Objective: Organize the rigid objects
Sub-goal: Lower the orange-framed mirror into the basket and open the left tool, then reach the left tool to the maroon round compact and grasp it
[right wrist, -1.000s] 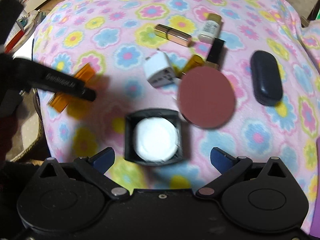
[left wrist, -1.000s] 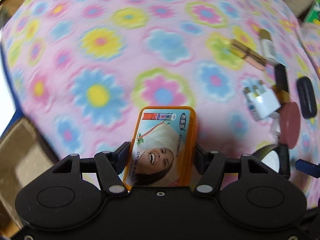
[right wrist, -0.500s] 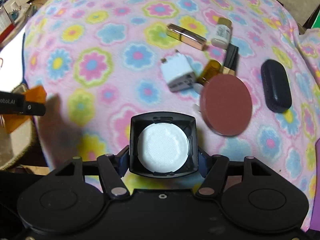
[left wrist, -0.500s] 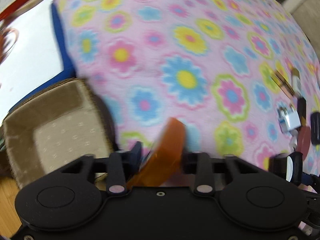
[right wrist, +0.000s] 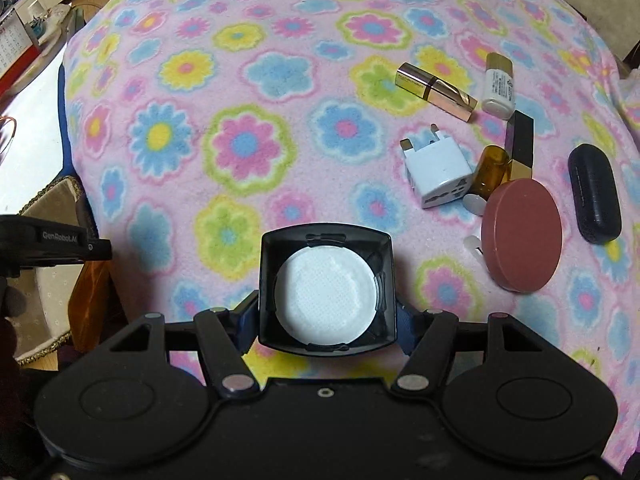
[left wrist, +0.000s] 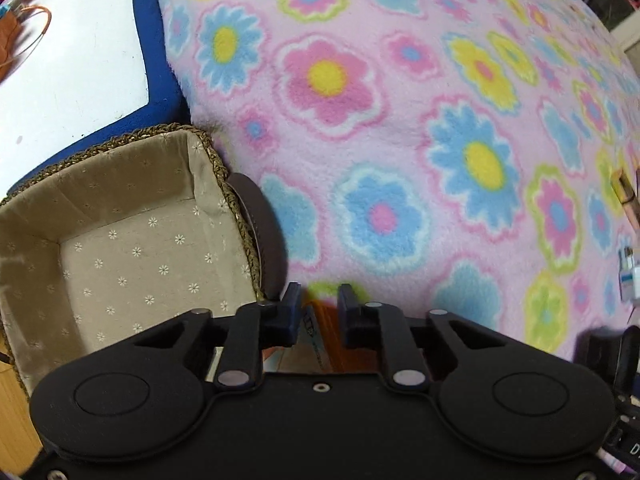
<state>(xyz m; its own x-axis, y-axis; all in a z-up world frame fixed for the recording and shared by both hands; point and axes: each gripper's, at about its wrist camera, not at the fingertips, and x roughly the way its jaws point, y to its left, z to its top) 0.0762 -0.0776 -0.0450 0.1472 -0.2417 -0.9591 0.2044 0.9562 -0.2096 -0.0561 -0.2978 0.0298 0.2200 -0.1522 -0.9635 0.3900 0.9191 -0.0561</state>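
Note:
My left gripper is shut on an orange flat box, which hangs edge-on between the fingers just right of a cloth-lined woven basket. The same box and left gripper show at the left of the right wrist view, beside the basket. My right gripper is shut on a black square compact with a white pad, held over the flowered blanket.
On the blanket at right lie a white plug adapter, gold lipstick, white tube, black-gold lipstick, amber bottle, round maroon lid and dark case. A white table lies beyond the basket.
My left gripper swung left with the orange box, off the blanket to the basket's edge. My right gripper closed on the black compact and lifted it slightly.

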